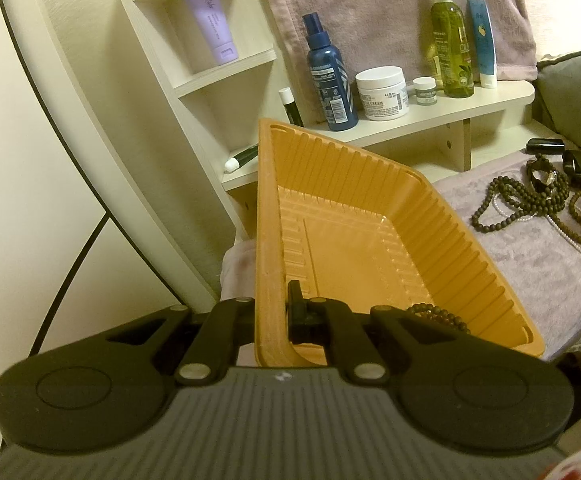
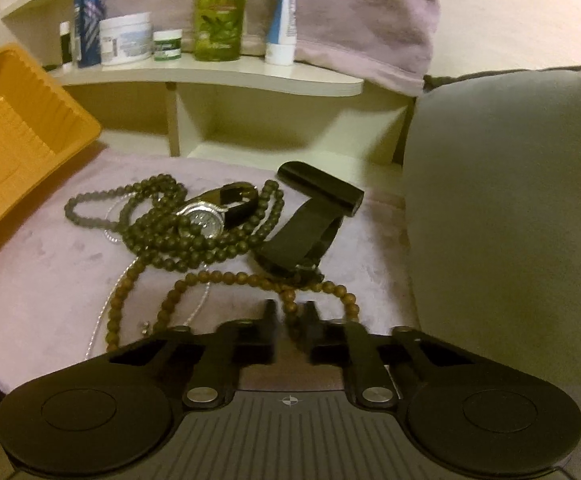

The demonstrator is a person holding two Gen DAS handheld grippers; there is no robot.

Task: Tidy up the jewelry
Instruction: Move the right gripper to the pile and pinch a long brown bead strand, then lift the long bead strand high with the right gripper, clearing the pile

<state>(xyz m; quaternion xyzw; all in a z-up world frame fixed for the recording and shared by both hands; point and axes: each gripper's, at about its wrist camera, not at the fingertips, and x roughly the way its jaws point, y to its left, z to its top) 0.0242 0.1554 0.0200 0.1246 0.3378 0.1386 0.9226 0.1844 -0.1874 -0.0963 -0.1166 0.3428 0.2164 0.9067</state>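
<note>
Nearest my right-hand lens, my right gripper (image 2: pixel 289 322) had its jaws drawn in around a strand of light brown wooden beads (image 2: pixel 290 312); the picture was blurred there, and I judged the pads to be pinching that strand, though I could not see the contact cleanly. The strand lay on a pale lilac towel (image 2: pixel 42 280), looping out to either side of my fingertips. I judged it light, limp and free-running: it would sag from whatever spot I held, swing, and could drag its neighbours, so a firm pinch across a couple of beads near the middle of the loop seemed the best hold. Beside it lay a thin silvery chain (image 2: pixel 102 320), too fine to read well. Just beyond, a heap of dark bead strands (image 2: pixel 178 236) was tangled about a wristwatch (image 2: pixel 206 218), which rested on top of them; the watch looked stiffer, heavier, and its glass easy to scratch. To the right of the heap lay a black band (image 2: pixel 302 232), and behind that a black cylinder (image 2: pixel 322 184). On my left side, my left gripper (image 1: pixel 272 312) was clamped on the near wall of the orange plastic tray (image 1: pixel 470 240), tilting it up. The tray looked thin and bendy. A dark beaded bracelet (image 1: pixel 438 314) already lay in its near corner. Farther off stood a shelf (image 1: pixel 430 118) of bottles and jars.
</note>
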